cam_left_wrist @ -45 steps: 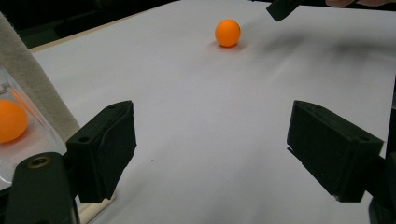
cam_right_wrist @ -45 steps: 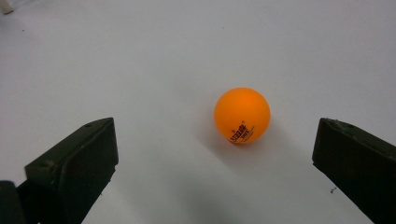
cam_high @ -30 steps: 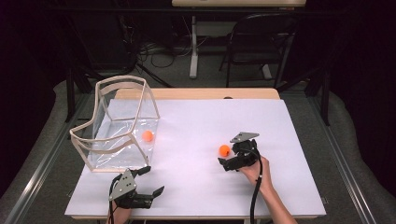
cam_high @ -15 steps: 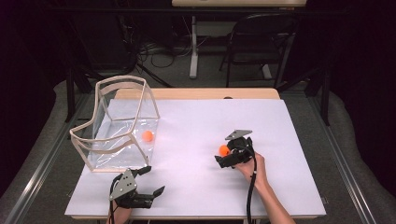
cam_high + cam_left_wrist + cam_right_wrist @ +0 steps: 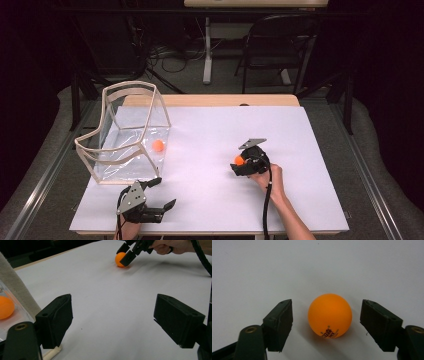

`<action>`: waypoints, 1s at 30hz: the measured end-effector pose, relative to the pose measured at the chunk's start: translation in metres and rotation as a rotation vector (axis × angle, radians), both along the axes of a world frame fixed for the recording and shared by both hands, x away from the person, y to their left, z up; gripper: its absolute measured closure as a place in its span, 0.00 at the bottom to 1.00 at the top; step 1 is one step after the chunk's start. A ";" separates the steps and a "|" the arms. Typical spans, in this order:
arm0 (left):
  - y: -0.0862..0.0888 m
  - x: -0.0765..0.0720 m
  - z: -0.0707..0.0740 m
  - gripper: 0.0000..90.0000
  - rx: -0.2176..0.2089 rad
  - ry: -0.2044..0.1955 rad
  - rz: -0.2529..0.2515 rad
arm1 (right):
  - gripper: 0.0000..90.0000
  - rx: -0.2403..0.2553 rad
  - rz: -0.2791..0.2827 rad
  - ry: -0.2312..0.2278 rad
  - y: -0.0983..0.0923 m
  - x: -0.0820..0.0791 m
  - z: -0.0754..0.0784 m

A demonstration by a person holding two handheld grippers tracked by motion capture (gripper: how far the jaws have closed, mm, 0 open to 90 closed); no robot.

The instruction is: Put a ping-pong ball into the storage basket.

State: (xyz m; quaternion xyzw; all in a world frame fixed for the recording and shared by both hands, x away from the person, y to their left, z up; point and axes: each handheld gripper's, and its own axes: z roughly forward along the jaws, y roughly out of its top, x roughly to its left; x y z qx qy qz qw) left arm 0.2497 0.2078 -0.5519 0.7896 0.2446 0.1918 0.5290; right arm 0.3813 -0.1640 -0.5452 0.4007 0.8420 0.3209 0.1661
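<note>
An orange ball (image 5: pixel 329 315) lies on the white table between the jaws of my right gripper (image 5: pixel 326 323), which is open with a gap on each side of the ball. From above, that ball (image 5: pixel 239 160) sits at the tip of the right gripper (image 5: pixel 242 163), right of the table's middle. The left gripper view catches the same ball (image 5: pixel 120 259) far off. My left gripper (image 5: pixel 159 194) rests open near the front edge, holding nothing; its jaws (image 5: pixel 113 323) stand wide apart. A second orange ball (image 5: pixel 158 145) lies inside the clear bin (image 5: pixel 125 132).
The clear bin with a pale rim (image 5: pixel 131 85) stands at the table's left, just beyond my left gripper. A black cable (image 5: pixel 268 200) trails from the right gripper along the forearm. A chair (image 5: pixel 280 45) and desk legs stand beyond the far edge.
My right gripper has slid left and slightly nearer, bringing its open jaws around the loose orange ball. The left gripper has stayed put.
</note>
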 end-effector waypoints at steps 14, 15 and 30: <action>0.000 -0.001 0.000 0.17 0.009 -0.002 0.006 | 0.52 -0.007 -0.014 0.022 -0.003 0.003 -0.002; 0.000 -0.001 0.000 0.17 0.005 -0.001 -0.001 | 0.53 -0.007 -0.012 0.026 -0.003 0.003 -0.002; 0.001 -0.001 0.000 0.17 0.006 0.000 0.000 | 0.56 0.003 0.002 0.026 -0.003 0.003 0.000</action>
